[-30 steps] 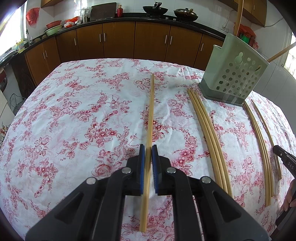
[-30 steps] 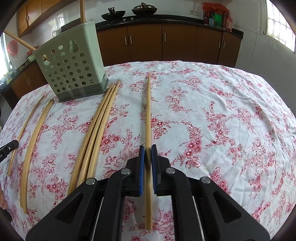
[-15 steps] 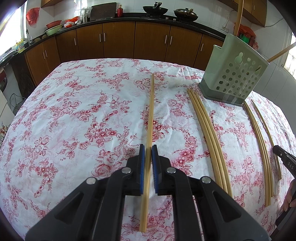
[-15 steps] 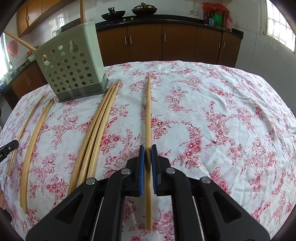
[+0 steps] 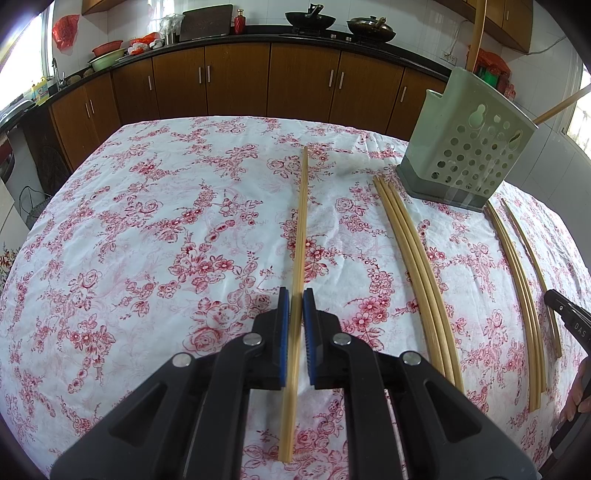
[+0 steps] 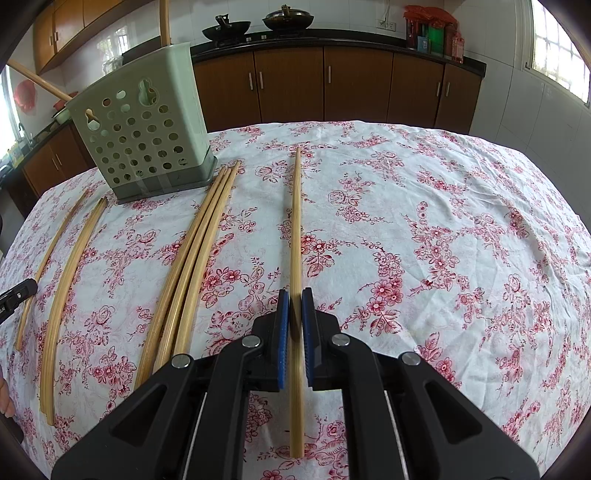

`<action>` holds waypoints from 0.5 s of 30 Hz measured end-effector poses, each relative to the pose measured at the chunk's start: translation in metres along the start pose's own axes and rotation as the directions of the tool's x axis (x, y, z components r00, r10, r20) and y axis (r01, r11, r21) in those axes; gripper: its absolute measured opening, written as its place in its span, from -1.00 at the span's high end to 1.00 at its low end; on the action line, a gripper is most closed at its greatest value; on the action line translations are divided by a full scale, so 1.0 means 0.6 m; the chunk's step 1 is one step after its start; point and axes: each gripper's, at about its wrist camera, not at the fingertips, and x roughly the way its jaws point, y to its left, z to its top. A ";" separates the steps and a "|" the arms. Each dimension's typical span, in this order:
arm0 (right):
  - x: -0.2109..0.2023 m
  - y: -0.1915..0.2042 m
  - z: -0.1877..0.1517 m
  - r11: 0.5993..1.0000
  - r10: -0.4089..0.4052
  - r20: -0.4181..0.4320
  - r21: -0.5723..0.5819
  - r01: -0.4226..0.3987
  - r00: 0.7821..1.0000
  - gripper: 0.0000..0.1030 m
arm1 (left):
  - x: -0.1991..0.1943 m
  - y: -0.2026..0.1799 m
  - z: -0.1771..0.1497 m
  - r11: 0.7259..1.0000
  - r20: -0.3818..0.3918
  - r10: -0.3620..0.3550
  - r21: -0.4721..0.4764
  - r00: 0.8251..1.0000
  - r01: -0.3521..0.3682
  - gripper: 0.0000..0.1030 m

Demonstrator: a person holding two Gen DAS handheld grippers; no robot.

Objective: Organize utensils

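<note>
Tablecloth (image 5: 147, 240), white with red flowers, fills your left wrist view. The left gripper (image 5: 295, 299) sits low at 6 o'clock, its blue pads drawn in close on either side of the left-hand chopstick (image 5: 302, 221). That stick lies flat and runs straight toward 12 o'clock. Thin slivers show beside the pads, so you cannot tell whether they truly pinch it. Toward 1 o'clock lies a bundle of three chopsticks (image 5: 413, 251), touching one another. The green perforated holder (image 5: 469, 155) stands at 2 o'clock just past their far tips, with an upright stick (image 5: 478, 33) in it. At 3 o'clock lie a pair of chopsticks (image 5: 519, 273) and, just beside them, a single chopstick (image 5: 524, 242). A black finger (image 5: 569, 321) of your other gripper reaches in at the edge. In your right wrist view, a black finger tip shows at 9 o'clock. The single chopstick (image 6: 48, 258) and the pair (image 6: 72, 266) lie next to it. The holder (image 6: 147, 136) stands at 11 o'clock, and the bundle of three (image 6: 199, 240) fans down from its base. At 6 o'clock the right gripper (image 6: 294, 297) has its pads nearly together around the right-hand chopstick (image 6: 295, 221). That stick also lies on the cloth pointing to 12 o'clock, and whether it is gripped cannot be told.
</note>
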 end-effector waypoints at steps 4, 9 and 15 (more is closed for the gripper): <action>0.000 0.000 0.000 1.000 0.000 0.000 0.000 0.000 1.000 0.83 | 0.000 0.000 0.000 1.000 0.000 0.000 0.000 1.000 0.000 0.79; 0.000 0.001 0.000 1.000 0.000 0.000 0.000 0.000 1.000 0.83 | 0.000 0.000 0.000 1.000 0.000 0.000 -0.001 1.000 0.000 0.79; -0.006 0.000 -0.005 1.000 0.001 -0.001 -0.008 -0.001 1.000 0.83 | -0.007 -0.007 -0.007 0.999 -0.004 0.018 0.035 1.000 -0.018 0.79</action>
